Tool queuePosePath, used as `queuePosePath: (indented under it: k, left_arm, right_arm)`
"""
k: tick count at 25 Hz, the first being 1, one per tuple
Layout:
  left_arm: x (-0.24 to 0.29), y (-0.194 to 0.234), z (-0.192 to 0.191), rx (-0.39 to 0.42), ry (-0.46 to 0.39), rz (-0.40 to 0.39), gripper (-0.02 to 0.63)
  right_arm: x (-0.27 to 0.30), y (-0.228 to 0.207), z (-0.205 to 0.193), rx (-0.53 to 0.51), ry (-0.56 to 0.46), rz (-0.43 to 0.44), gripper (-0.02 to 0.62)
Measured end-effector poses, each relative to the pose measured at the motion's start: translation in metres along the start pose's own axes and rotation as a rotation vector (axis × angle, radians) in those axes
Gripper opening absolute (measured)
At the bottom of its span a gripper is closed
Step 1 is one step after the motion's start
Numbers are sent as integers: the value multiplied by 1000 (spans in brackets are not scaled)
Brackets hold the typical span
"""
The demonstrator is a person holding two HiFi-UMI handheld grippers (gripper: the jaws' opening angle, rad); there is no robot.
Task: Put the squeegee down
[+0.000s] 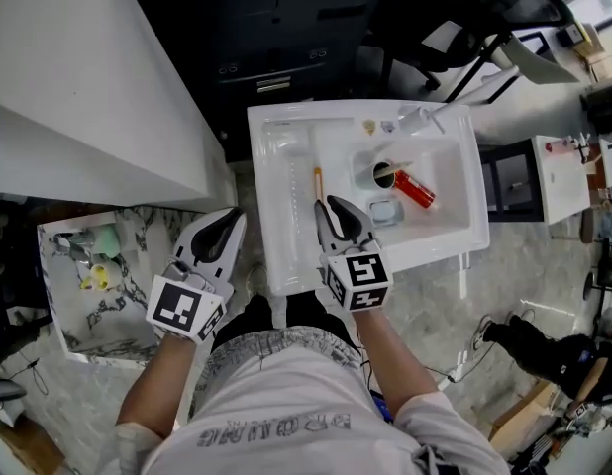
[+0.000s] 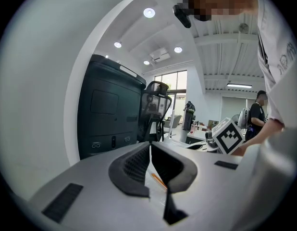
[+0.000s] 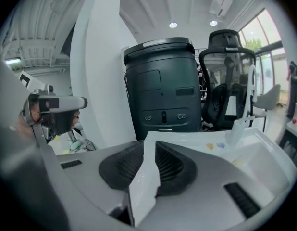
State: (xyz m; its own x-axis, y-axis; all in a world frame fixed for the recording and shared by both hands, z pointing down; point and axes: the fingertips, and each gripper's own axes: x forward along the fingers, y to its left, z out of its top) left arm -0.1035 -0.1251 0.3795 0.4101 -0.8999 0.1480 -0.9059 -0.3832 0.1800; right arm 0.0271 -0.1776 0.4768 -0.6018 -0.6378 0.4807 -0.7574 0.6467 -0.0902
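The squeegee (image 1: pixel 317 186), a slim tool with an orange handle, lies flat on the draining side of the white sink (image 1: pixel 276 255). Through the left gripper's jaws its orange handle (image 2: pixel 158 179) shows as a thin stick. My right gripper (image 1: pixel 333 207) hangs over the sink's near edge, just short of the squeegee and apart from it. Its jaws stand a narrow gap apart with nothing between them (image 3: pixel 149 144). My left gripper (image 1: pixel 228 218) is left of the sink, over the floor, shut and empty (image 2: pixel 150 145).
In the sink's basin lie a red can (image 1: pixel 413 188), a dark round cup (image 1: pixel 383 174) and a small grey-blue dish (image 1: pixel 385 212). A marble-patterned tray (image 1: pixel 60 310) with green and yellow items sits at the left. A white counter (image 1: pixel 78 87) and a dark cabinet (image 1: pixel 276 38) stand beyond.
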Motion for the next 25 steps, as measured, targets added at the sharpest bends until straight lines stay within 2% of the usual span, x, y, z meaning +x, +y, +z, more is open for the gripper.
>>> queuePosePath:
  k: [10,25]
  left_arm:
    - [-3,-4,18,16,-37,-28,21]
    - [-1,-14,34,38,-83,-73,21]
  right_arm:
    - [-31,14,40,-12,-85,5,55]
    - [-58,23,64,-28,-148,-14,21]
